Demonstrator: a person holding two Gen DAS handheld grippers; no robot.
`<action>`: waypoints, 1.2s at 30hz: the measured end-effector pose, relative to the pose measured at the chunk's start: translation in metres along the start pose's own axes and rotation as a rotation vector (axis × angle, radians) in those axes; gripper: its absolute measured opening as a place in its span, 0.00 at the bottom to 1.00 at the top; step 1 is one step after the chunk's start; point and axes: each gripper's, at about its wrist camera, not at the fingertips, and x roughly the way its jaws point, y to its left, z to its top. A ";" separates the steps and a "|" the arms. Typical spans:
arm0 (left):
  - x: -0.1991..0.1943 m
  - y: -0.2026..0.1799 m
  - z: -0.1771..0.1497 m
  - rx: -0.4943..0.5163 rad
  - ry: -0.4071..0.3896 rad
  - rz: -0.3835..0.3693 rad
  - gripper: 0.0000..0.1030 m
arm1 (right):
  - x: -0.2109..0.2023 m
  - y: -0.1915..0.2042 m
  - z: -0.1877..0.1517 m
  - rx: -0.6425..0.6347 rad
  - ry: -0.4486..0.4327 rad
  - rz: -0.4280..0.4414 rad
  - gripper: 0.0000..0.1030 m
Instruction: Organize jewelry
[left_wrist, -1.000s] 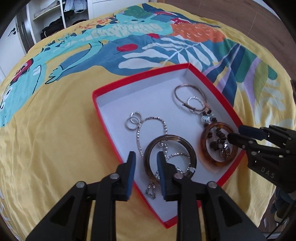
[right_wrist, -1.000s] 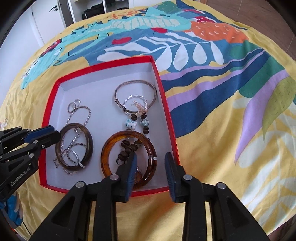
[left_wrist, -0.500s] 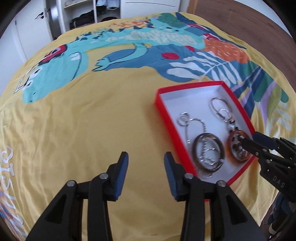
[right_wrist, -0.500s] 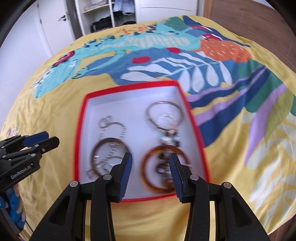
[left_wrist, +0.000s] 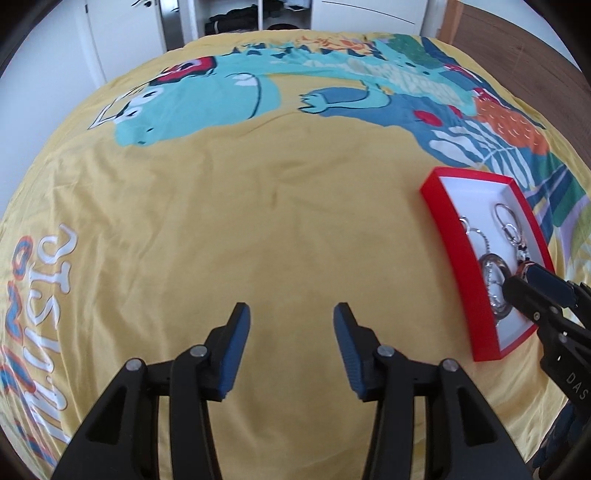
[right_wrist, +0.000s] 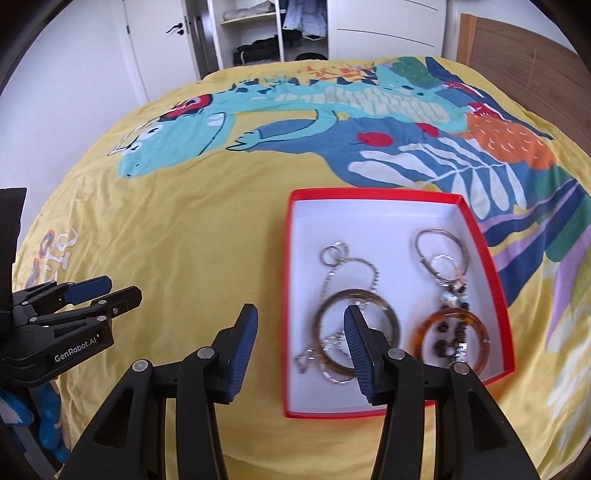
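A red box (right_wrist: 369, 192) with a white inside lies on the yellow bedspread. It holds a dark brown bangle (right_wrist: 325, 306), an amber bangle (right_wrist: 476, 321), a silver chain (right_wrist: 373, 275), a thin silver bracelet (right_wrist: 439, 234) and beads. My right gripper (right_wrist: 301, 341) is open and empty, near the box's left front edge. My left gripper (left_wrist: 291, 347) is open and empty over bare bedspread left of the box (left_wrist: 454, 258). The right gripper's tips (left_wrist: 532, 284) show over the box in the left wrist view.
The bed has a yellow cover with a teal dinosaur print (left_wrist: 207, 96) and leaf patterns (right_wrist: 480, 155). A wooden headboard (right_wrist: 524, 48) stands at the right. An open white wardrobe (right_wrist: 266, 29) is behind the bed.
Both grippers have drawn back and opened wider. The left one swung left, away from the box, onto bare bedspread. The right one shifted left, so the box sits more to its right.
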 end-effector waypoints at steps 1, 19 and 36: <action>-0.001 0.006 -0.003 -0.013 0.003 0.002 0.44 | 0.001 0.005 -0.001 -0.004 -0.002 0.004 0.47; -0.026 0.064 -0.052 -0.126 -0.070 0.071 0.44 | -0.004 0.067 -0.040 -0.083 -0.048 0.045 0.58; -0.075 0.054 -0.105 -0.114 -0.202 0.158 0.44 | -0.044 0.075 -0.084 -0.074 -0.160 0.033 0.62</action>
